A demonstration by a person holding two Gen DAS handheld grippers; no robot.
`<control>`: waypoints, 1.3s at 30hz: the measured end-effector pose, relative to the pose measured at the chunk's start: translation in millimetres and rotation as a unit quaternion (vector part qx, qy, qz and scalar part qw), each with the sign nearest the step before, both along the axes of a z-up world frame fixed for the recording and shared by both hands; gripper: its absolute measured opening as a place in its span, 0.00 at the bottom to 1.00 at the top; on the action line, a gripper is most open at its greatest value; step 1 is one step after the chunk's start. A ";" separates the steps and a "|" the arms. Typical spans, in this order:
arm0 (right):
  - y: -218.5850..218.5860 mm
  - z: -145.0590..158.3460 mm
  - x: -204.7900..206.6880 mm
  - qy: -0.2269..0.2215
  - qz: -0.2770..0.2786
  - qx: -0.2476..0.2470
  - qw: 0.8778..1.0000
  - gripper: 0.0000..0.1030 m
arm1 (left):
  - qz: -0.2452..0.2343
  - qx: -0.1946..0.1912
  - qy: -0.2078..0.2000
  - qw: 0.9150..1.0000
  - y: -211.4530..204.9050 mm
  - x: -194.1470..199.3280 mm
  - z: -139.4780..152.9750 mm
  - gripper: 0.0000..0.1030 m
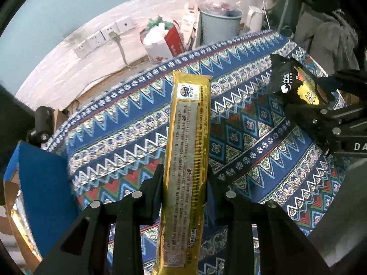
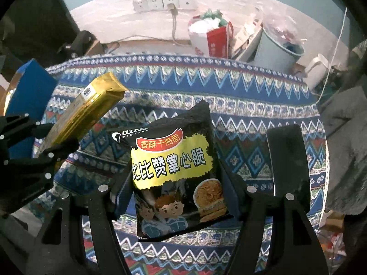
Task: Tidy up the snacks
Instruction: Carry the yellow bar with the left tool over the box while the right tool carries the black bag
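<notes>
My left gripper (image 1: 184, 178) is shut on a long gold biscuit pack (image 1: 190, 151) and holds it above the patterned tablecloth (image 1: 252, 126). The pack points away from me. My right gripper (image 2: 176, 183) is shut on a black and yellow crispy noodle snack bag (image 2: 176, 174), held upright above the cloth. The right gripper with the black bag (image 1: 291, 80) shows at the right of the left wrist view. The left gripper with the gold pack (image 2: 84, 112) shows at the left of the right wrist view.
A blue box (image 1: 43, 188) stands at the table's left edge, also seen in the right wrist view (image 2: 29, 96). Behind the table on the floor are a red and white bag (image 2: 211, 36), a pale bin (image 2: 277, 48), a white kettle (image 1: 254, 18) and wall sockets (image 2: 164, 3).
</notes>
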State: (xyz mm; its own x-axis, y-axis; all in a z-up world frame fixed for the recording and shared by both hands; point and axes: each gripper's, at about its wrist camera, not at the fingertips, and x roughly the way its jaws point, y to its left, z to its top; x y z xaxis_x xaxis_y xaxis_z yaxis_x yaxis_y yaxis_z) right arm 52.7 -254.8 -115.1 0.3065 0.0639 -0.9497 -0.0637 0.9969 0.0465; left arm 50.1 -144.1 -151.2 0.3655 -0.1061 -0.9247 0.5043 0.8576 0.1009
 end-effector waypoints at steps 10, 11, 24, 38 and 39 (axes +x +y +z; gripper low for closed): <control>26.0 29.1 9.0 -0.036 0.019 0.009 0.999 0.66 | 0.026 -0.021 -0.031 0.999 26.1 -1.6 40.8 0.32; 29.4 32.5 10.3 -0.039 0.021 0.010 0.999 0.66 | 0.030 -0.026 -0.031 0.999 30.2 -1.8 44.2 0.32; 82.8 73.4 20.9 -0.080 0.058 0.029 0.995 0.66 | 0.086 -0.059 -0.055 0.993 91.0 -5.7 82.4 0.32; 146.1 91.4 39.6 -0.108 0.104 0.047 0.988 0.66 | 0.128 -0.075 -0.089 0.985 149.3 -14.5 110.6 0.32; 152.4 92.1 41.8 -0.109 0.108 0.048 0.987 0.66 | 0.132 -0.075 -0.093 0.984 154.5 -15.3 112.3 0.32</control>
State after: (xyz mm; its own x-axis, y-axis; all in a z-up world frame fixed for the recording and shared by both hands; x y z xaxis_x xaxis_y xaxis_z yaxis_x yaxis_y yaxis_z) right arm 94.5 -102.4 -23.1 0.4718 0.2366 -0.8494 -0.2932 0.9506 0.1019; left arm 34.8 10.4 -38.9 0.5593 -0.1150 -0.8209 0.2465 0.9686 0.0323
